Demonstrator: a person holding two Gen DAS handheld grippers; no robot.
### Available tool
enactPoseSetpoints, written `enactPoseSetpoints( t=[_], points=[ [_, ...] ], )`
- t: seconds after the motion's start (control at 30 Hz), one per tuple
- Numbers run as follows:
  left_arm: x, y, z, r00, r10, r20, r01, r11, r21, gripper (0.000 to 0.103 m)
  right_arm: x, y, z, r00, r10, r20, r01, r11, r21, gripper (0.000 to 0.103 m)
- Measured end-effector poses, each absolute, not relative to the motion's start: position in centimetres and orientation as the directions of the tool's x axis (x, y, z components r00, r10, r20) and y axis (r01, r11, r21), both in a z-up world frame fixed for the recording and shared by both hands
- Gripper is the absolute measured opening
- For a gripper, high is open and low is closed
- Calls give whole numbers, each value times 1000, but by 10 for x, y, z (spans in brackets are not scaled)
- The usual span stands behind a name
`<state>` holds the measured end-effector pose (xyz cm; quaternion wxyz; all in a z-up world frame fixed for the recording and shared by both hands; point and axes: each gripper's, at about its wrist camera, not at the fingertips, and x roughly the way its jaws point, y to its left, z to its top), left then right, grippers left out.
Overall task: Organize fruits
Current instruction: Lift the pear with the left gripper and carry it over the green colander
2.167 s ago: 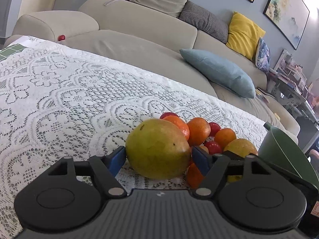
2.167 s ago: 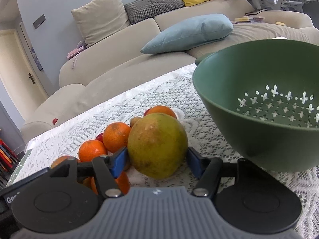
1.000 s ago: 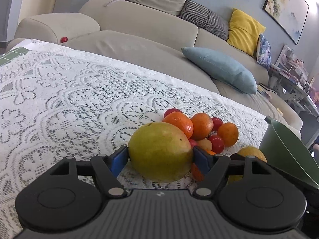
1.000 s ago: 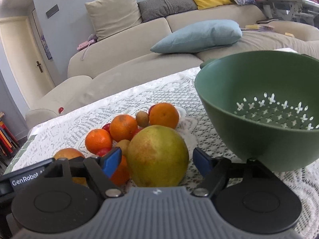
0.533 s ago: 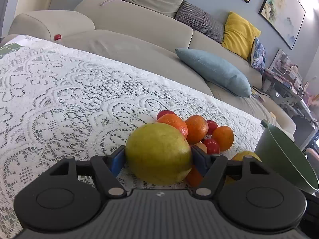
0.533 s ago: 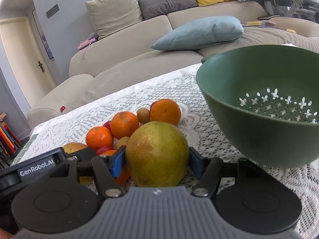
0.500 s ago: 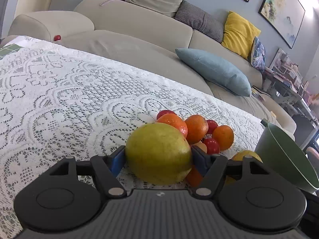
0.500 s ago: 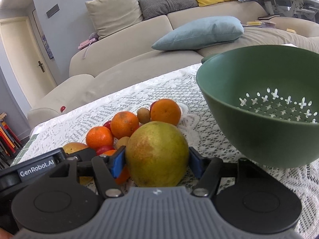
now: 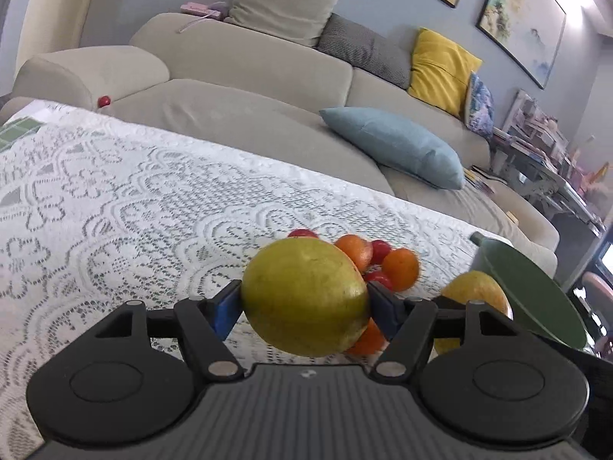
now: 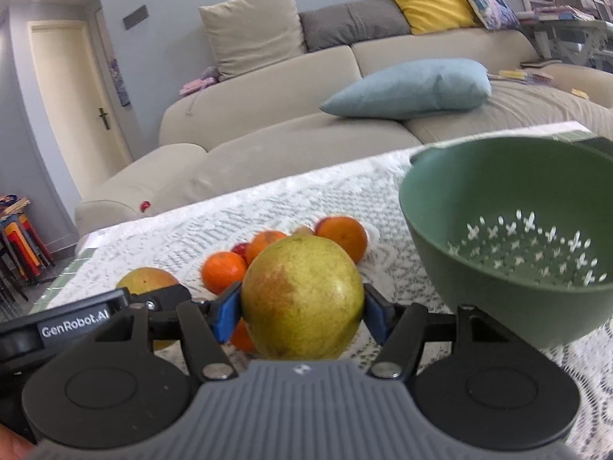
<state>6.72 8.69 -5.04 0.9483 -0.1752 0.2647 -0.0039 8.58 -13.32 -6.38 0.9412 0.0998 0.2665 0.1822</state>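
My left gripper [image 9: 304, 303] is shut on a large yellow-green fruit [image 9: 302, 287], both blue pads pressing its sides, and holds it just above the lace cloth. My right gripper [image 10: 302, 306] is shut on a second large yellow-green fruit [image 10: 302, 291] with a reddish blush, also off the cloth. Behind them lies a pile of oranges [image 10: 224, 270] and small red fruits [image 9: 379, 247]. A green colander [image 10: 509, 245] stands right of the pile. In the right wrist view the left gripper's black body [image 10: 76, 326] and its fruit [image 10: 147, 280] show at the left.
A white lace tablecloth [image 9: 115, 211] covers the table. A beige sofa [image 9: 249, 76] with a blue cushion [image 9: 394, 149] runs along the table's far edge. A small red ball [image 9: 102, 101] sits on the sofa arm. Stacked stools [image 10: 23, 241] stand by the wall.
The right jaws have closed onto their fruit; the left pads have tightened on theirs. Both grippers have risen, lifting their fruits off the cloth, and the pile sits lower and farther off.
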Motion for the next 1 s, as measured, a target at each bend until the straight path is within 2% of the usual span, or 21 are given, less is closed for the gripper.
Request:
enactPoseSetpoints(
  t=[0.17, 0.53, 0.7, 1.0],
  points=[
    [62, 72, -25, 856, -114, -504, -45, 955, -292, 80, 77, -147, -37, 786, 412, -460, -332, 910, 247, 62],
    [82, 9, 16, 835, -224, -502, 117, 965, -235, 80, 96, -209, 5, 744, 406, -530, -410, 905, 117, 62],
    [105, -20, 22, 801, -307, -514, 197, 946, -258, 80, 114, -234, 11, 740, 359, -569, -415, 909, 33, 62],
    [150, -70, 16, 716, -380, -586, 301, 925, -233, 80, 151, -270, 3, 669, 331, -665, -455, 891, -13, 62]
  ],
)
